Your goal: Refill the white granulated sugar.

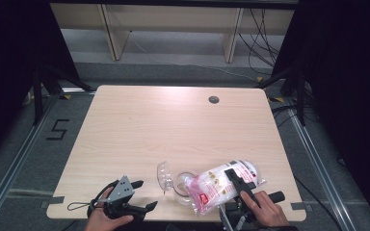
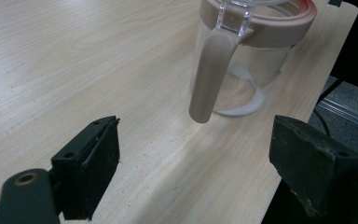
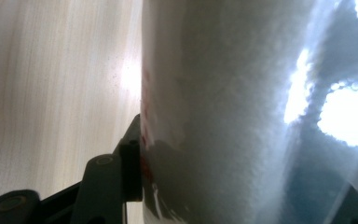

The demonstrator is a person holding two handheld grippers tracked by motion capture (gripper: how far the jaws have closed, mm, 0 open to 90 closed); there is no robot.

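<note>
A clear glass jar with a pink rim stands near the table's front edge, its hinged lid swung open to the left. My right gripper is shut on a clear plastic bag of white granules, which lies tilted with its lower end over the jar's mouth. In the right gripper view the bag sits pressed between the jaws. My left gripper is open at the front left, with nothing in it. In the left gripper view the jar and its pink clasp are just ahead of the open left gripper, and white granules lie on the jar's bottom.
The wooden table has a round cable hole at the back right. The jar stands close to the table's front edge. Black curtains and metal rails flank the table on both sides.
</note>
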